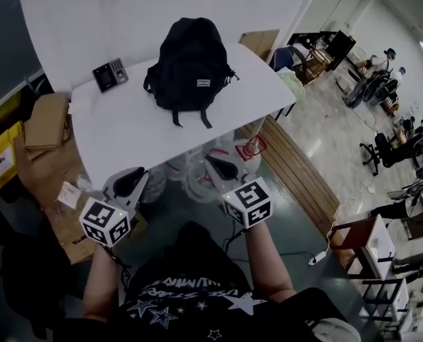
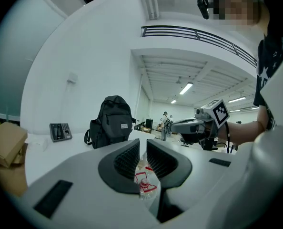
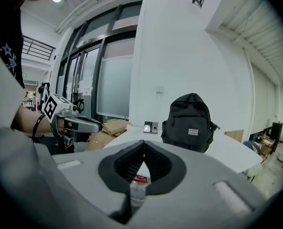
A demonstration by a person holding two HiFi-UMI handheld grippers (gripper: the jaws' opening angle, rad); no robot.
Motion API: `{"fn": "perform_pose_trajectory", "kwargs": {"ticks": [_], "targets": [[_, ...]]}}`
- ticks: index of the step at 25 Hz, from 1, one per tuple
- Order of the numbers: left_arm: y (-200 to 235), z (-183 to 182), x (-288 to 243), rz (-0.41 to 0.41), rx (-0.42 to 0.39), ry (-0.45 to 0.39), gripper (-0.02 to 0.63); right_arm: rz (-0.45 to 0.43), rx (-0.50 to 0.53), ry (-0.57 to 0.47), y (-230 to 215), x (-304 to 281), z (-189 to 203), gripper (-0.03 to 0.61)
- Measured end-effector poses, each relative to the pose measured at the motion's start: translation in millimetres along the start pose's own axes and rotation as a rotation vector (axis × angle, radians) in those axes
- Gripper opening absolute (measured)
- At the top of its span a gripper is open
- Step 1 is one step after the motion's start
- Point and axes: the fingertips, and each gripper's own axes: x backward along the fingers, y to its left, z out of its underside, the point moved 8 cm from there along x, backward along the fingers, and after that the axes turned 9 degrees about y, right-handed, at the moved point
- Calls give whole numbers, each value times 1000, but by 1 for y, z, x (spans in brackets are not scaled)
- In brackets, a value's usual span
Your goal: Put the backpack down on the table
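**A:** What do your grippers have hold of?

**B:** Nothing. My left gripper (image 2: 143, 144) has its jaws a narrow slit apart. All I see through the gap is a water bottle (image 2: 144, 186) down below, not between the pads. My right gripper (image 3: 143, 143) is pinched tip to tip, and it is empty too. Both hang short of the near edge of the table (image 1: 126, 130), over the floor.

**A:** And the backpack?

**B:** The backpack (image 1: 190, 59) is ahead of me, well apart from both grippers. It sits on the far half of the table, near the wall. It stands upright with its long axis vertical and its labelled front facing me, and its strap ends trail on the tabletop towards me. A keypad terminal (image 1: 110, 74) lies off to its left.

**A:** Which hand is nearer?

**B:** The right, I'd say, but only slightly. The bag sits between the two lines my grippers point along, left of the left gripper's jaws and right of the right gripper's. Neither gripper is aimed straight at it.

**A:** So what's left to do?

**B:** Little, I judge, since the bag already rests on the table. Any reach for it would go forward across the tabletop.
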Motion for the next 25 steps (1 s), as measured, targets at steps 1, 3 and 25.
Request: {"fn": "perform_pose_trajectory", "kwargs": {"ticks": [1,3,25], "targets": [[1,2,3,1,4,1,52,-2,-3,2,5,0,1,2],[-1,5,8,6,6,0,52,-6,-2,9,14,2,4,1],[-75,3,-4,-39,-37,13,52,-18,12,31,3,57,29,0]]}}
